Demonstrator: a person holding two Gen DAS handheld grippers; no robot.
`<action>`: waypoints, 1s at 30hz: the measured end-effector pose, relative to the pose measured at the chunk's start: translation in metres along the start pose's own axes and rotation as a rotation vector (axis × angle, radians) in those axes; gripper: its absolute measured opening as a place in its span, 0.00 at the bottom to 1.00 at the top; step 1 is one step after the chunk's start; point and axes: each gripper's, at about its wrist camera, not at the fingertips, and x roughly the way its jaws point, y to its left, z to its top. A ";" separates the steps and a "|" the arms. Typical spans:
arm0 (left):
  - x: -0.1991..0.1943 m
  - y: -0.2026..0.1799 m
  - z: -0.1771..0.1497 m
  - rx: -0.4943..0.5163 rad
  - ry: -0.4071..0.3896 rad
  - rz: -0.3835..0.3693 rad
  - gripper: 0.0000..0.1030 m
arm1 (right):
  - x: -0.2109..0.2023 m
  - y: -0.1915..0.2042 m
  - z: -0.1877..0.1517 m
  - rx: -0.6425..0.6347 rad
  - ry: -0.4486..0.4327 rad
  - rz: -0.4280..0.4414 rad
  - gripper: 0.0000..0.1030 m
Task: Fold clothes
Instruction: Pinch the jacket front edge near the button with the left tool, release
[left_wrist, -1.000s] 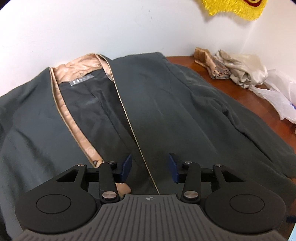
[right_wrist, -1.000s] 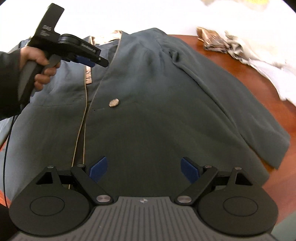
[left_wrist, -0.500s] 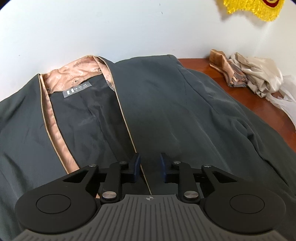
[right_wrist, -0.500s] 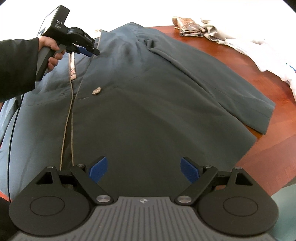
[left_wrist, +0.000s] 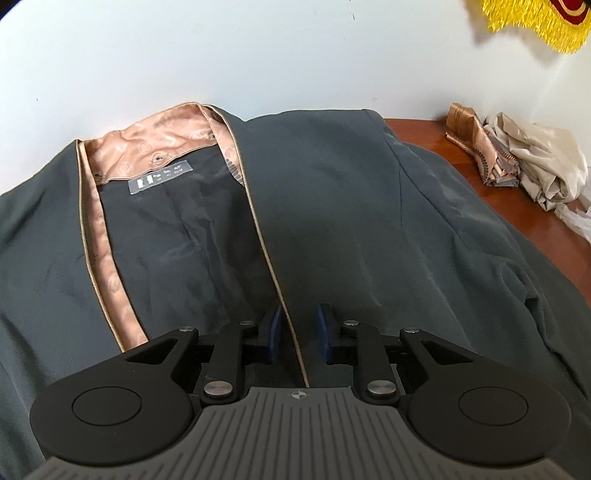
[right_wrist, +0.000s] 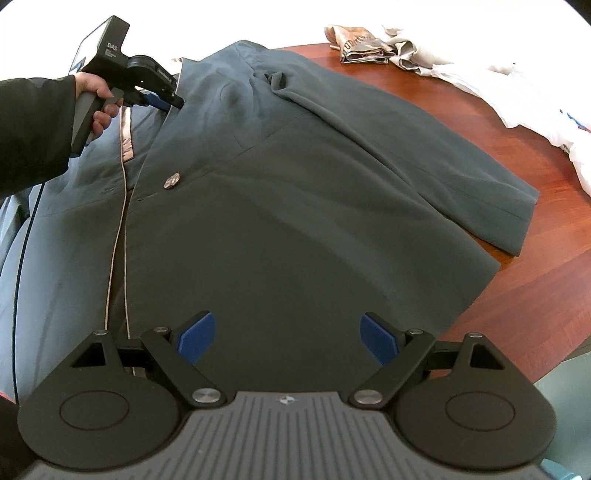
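Jacket (left_wrist: 332, 221): dark, spread flat on the bench (right_wrist: 517, 277), collar toward the wall, front open.
Left jaws (left_wrist: 300, 332): narrowed, a gap remaining; the gold-piped front edge (left_wrist: 258, 236) runs between them, not visibly pinched.
Right jaws (right_wrist: 288, 338): spread wide, empty, over the lower front panel.
Handling: probably soft, limp, satin lining slippery.
Hold: I'd take the piped edge; it looks firmest.
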 end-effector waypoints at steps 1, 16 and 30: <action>0.000 0.000 0.000 0.004 -0.001 0.001 0.20 | 0.001 0.000 0.001 0.001 0.001 -0.001 0.88; -0.028 -0.001 0.001 0.035 -0.147 0.030 0.03 | 0.010 0.004 0.006 0.006 0.012 0.003 0.88; -0.009 0.007 0.005 0.029 -0.139 0.182 0.03 | 0.004 0.001 0.002 0.014 0.012 -0.014 0.88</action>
